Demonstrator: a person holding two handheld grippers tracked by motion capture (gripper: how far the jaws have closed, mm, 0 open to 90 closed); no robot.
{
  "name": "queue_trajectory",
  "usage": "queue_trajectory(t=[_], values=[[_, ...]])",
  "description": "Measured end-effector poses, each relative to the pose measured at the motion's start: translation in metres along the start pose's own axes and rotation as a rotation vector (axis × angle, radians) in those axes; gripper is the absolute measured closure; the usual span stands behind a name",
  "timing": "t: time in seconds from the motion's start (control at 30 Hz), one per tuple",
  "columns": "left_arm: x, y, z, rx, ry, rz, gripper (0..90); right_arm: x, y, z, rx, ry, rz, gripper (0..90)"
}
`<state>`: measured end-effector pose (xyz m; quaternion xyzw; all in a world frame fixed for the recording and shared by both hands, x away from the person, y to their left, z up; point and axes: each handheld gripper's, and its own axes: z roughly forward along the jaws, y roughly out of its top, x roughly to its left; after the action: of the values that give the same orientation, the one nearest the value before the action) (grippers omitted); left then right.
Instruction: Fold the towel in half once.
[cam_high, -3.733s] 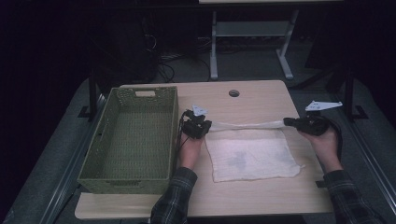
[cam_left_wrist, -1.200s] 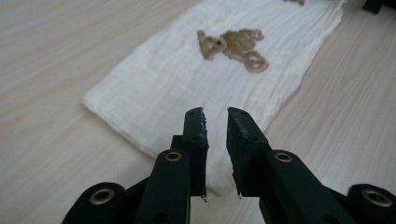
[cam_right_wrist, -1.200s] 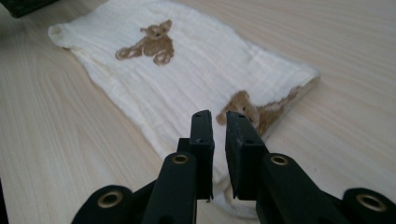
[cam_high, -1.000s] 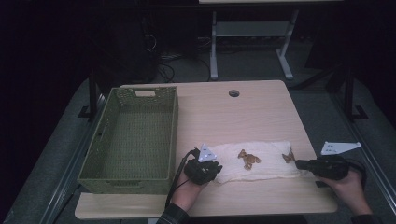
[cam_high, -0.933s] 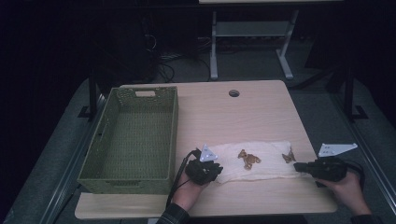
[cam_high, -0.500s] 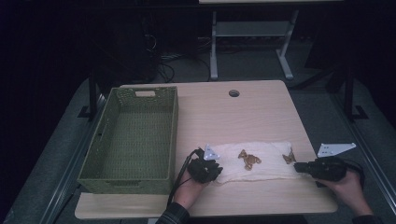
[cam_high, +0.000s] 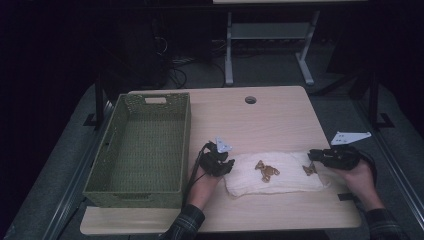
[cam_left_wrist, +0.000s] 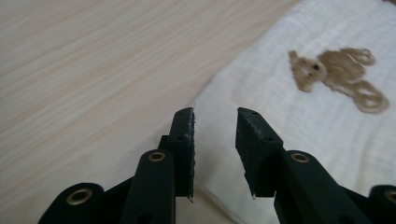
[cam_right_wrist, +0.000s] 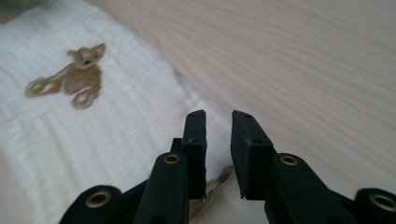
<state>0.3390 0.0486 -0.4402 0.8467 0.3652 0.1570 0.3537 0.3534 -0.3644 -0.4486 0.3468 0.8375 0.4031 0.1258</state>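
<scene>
In the high view, my left claw (cam_high: 223, 165) is at the left end of the cloth (cam_high: 280, 177) and my right claw (cam_high: 316, 156) at its right end, on the surface (cam_high: 280, 115). A basket (cam_high: 142, 145) stands left of my left claw.

In the left gripper view, my left claw (cam_left_wrist: 215, 126) has just been opening; it is spread with nothing between, the cloth edge (cam_left_wrist: 289, 121) beneath and ahead.

In the right gripper view, my right claw (cam_right_wrist: 218, 125) has also just been opening, spread and empty, above the cloth (cam_right_wrist: 93, 121).

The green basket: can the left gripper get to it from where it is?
Probably yes. The left gripper sits at the white cloth, right beside the green basket, with bare table around and nothing between them.
</scene>
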Motion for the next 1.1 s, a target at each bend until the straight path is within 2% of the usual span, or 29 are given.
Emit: queue_trajectory(t=[0.2,0.33,0.4,0.43,0.57,0.63,0.8,0.9,1.03,1.1], values=[[0.009,0.005,0.009,0.008,0.021,-0.023,66.8,-0.018,0.008,0.017,0.009,-0.015,0.028,72.8],[0.013,0.003,0.015,0.025,0.028,-0.032,66.4,-0.027,0.006,0.032,0.049,-0.012,0.047,69.5],[0.015,0.002,0.016,0.029,0.028,-0.038,65.6,-0.027,0.004,0.037,0.079,-0.011,0.06,68.2],[0.015,0.002,0.017,0.03,0.027,-0.039,65.1,-0.028,0.002,0.038,0.086,-0.01,0.048,67.5],[0.016,0.0,0.02,0.037,0.022,-0.054,62.2,-0.028,0.0,0.037,0.086,-0.004,0.056,67.0],[0.017,-0.001,0.023,0.053,0.026,-0.046,62.2,-0.028,-0.001,0.036,0.082,-0.002,0.059,71.5],[0.021,-0.001,0.029,0.055,0.028,-0.057,62.6,-0.026,-0.001,0.037,0.085,0.02,0.068,84.6],[0.021,-0.002,0.032,0.067,0.009,-0.059,65.6,-0.026,-0.001,0.037,0.085,0.029,0.081,86.3],[0.021,-0.001,0.033,0.07,-0.037,-0.06,81.0,-0.026,-0.001,0.037,0.081,0.028,0.078,87.4],[0.021,0.0,0.033,0.074,-0.039,-0.048,84.4,-0.026,-0.001,0.037,0.081,0.019,0.071,87.6]])
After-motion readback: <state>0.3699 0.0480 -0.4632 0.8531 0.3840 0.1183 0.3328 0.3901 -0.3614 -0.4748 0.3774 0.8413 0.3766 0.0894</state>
